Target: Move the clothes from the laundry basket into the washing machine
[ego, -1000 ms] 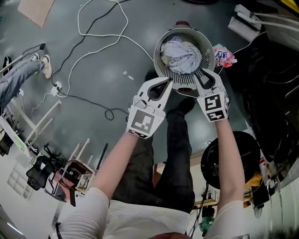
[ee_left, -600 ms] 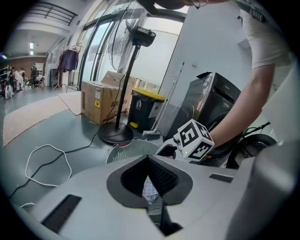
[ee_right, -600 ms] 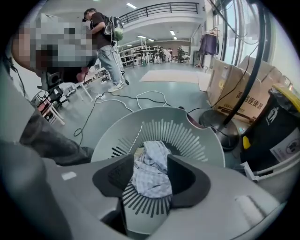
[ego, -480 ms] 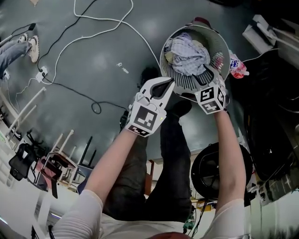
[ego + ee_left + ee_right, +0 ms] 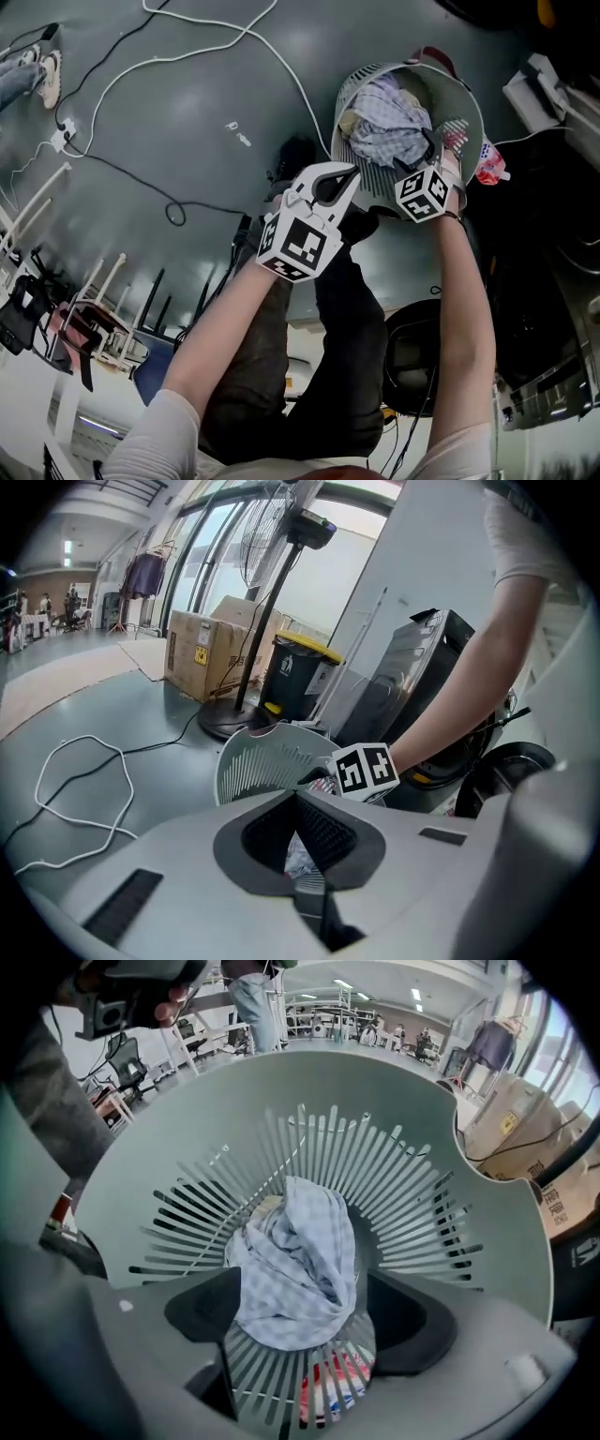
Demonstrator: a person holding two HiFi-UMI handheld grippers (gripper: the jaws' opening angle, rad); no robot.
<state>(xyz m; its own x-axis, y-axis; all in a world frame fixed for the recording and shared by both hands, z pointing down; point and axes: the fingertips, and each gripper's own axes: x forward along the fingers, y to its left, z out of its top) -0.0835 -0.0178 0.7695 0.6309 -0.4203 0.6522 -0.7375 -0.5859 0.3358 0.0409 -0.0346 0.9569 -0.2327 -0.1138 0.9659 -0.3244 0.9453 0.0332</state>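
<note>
Looking down in the head view onto the laundry basket [image 5: 353,94] at the upper right of the frame, standing on the grey floor [image 5: 187,122] with its round mouth facing up and the clothes [image 5: 394,127] heaped inside. Reaching the right gripper [image 5: 433,150] down over the near rim, with the left gripper [image 5: 349,175] hanging just outside the basket near frame centre. Catching only there the white cable [image 5: 187,56] looping across the upper left, and a red-and-white packet [image 5: 489,164] lying on the floor just beside the basket.

Reading the grips from the gripper views alone. Holding the left gripper's [image 5: 298,799] fingers pressed together, tip to tip and empty, before the basket's upright slatted wall [image 5: 262,766]. Showing only here a cardboard box [image 5: 202,649] and a fan stand [image 5: 225,724] beyond.

Spreading the right gripper's [image 5: 309,1321] fingers wide, having just been opening them, on either side of a pale checked cloth [image 5: 295,1265] lying unpinched between the pads. Running the cloth's long axis from frame centre straight down toward the lower edge. Glimpsing the packet [image 5: 333,1387] through the slats.
</note>
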